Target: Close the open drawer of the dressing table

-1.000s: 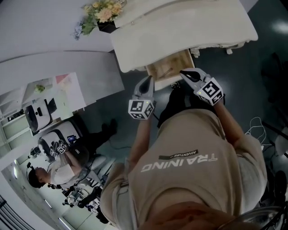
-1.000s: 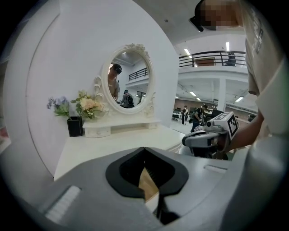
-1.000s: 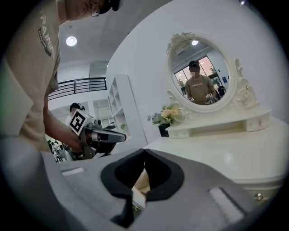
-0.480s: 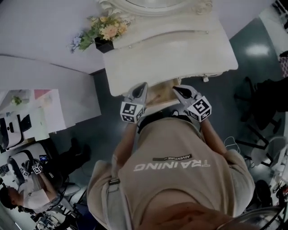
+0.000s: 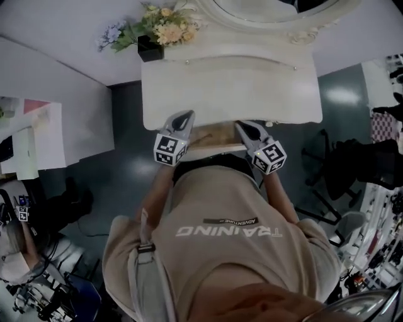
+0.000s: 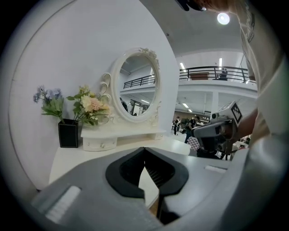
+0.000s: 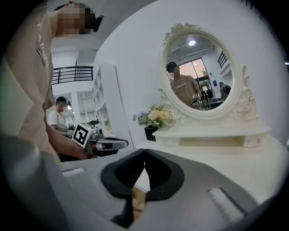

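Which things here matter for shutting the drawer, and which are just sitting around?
For the job: drawer, dressing table, left gripper and right gripper, both with jaws together.
Just there: flowers, black vase, mirror.

From overhead I saw the white dressing table (image 5: 230, 94) with its drawer (image 5: 211, 137) standing partly out, bare wood showing inside. The left gripper (image 5: 183, 117) and right gripper (image 5: 242, 127) sat over the drawer's two ends, tips pointing toward the tabletop's front edge. I could not tell whether they touched it. A black vase of flowers (image 5: 150, 49) stood at the back left corner.
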Available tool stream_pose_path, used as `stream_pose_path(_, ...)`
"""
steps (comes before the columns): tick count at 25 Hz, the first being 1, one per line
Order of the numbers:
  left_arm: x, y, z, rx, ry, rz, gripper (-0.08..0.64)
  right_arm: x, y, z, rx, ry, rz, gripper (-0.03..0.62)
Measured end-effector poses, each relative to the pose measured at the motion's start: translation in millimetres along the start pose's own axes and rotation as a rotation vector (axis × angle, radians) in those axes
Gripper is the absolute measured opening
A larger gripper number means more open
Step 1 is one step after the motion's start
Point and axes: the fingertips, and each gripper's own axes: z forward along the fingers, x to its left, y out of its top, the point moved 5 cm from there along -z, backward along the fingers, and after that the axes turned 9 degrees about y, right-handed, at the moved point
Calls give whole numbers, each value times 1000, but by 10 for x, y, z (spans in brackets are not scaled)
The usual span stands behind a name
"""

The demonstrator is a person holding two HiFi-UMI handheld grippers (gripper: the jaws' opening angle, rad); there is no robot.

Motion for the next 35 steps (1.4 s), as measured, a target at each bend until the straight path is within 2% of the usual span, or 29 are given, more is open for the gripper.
stream_pose_path(5, 56, 12, 91, 21, 53, 14, 6, -268, 76, 54, -13, 25, -3, 3)
stream_pose_path(10, -62, 109, 162, 45, 103, 13, 6, -550, 106, 36, -27, 64, -17, 3)
stream_pose_path(13, -100, 25, 188, 100, 129, 15, 6, -719, 55, 85, -41, 92, 0, 3)
stream_pose_path(17, -161, -333, 154, 222, 165, -16, 6, -903, -91, 144, -38, 136, 28, 3)
stream_pose_path(23, -379, -1168, -162, 447, 194, -92, 6, -978, -361, 132, -11, 201, 56, 3)
stream_pose_path(28, -609, -1786, -510, 599, 226, -188, 6, -948, -481, 70, 29, 243, 58, 3)
stream_pose_path(35, -1005, -2298, -638, 706, 148, -195, 6, -854, -515, 39, 62, 279, 39, 3)
